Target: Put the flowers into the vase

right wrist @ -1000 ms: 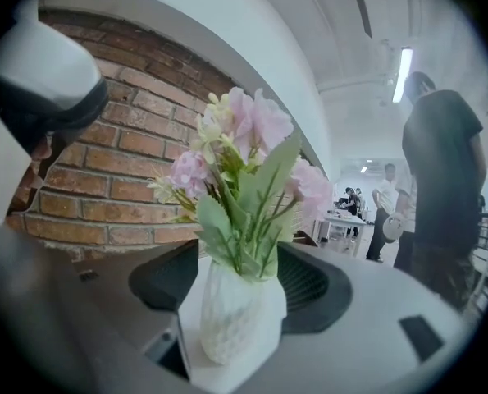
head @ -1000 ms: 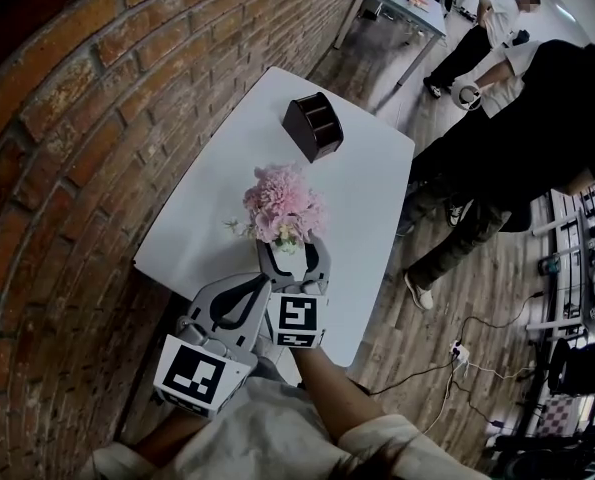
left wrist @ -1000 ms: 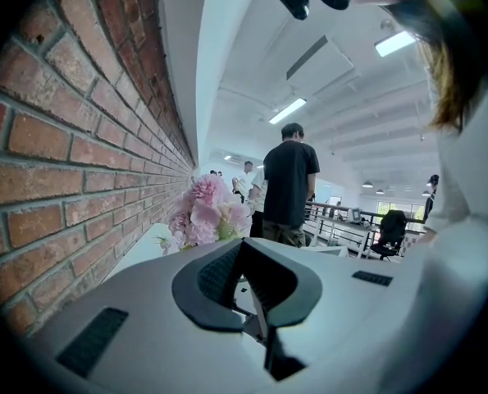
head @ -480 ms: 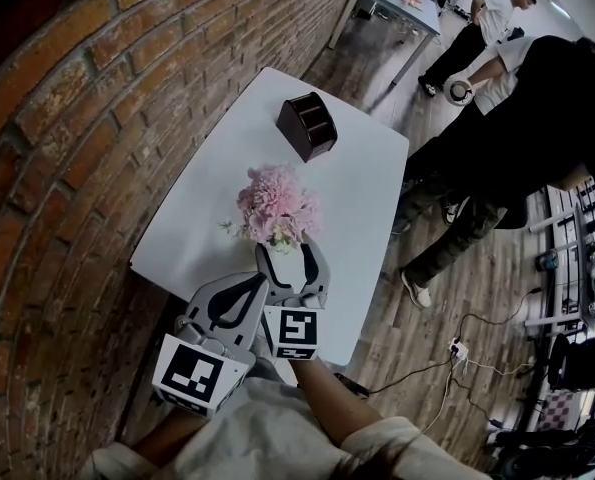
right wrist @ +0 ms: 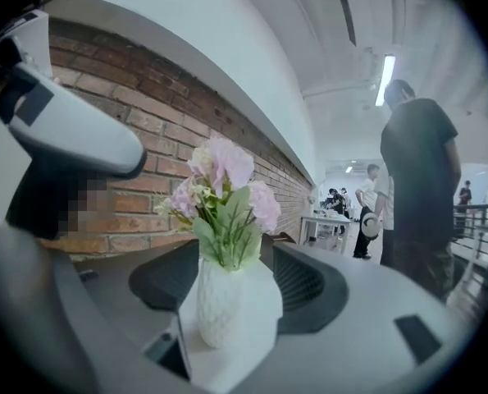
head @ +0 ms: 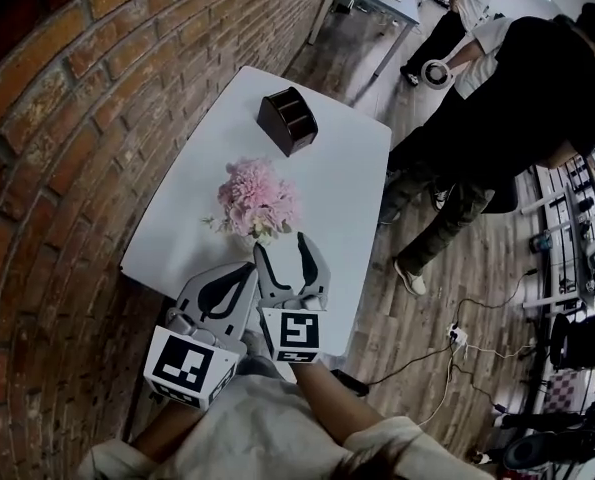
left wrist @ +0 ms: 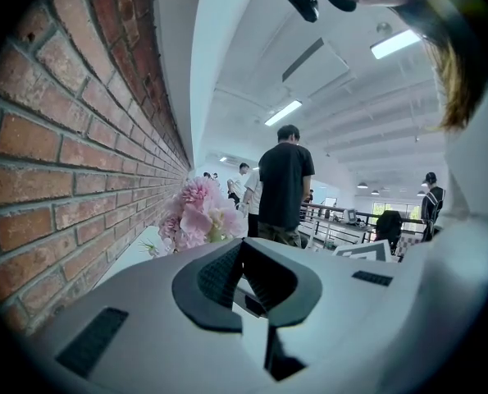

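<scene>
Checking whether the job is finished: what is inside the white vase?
Pink flowers with green leaves stand in the vase. Its opaque wall hides the stem ends and any water.

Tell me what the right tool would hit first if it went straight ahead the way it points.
Most likely the white vase of pink flowers: it stands dead ahead of the right tool, framed by its open jaws. The gap is unclear.

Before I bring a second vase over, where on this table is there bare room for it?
Widest bare patch: the table between the flowers and the edge nearest the standing people. Smaller: between the flowers and the brown box. Crowded: the near edge, where the left gripper and right gripper hover.
</scene>
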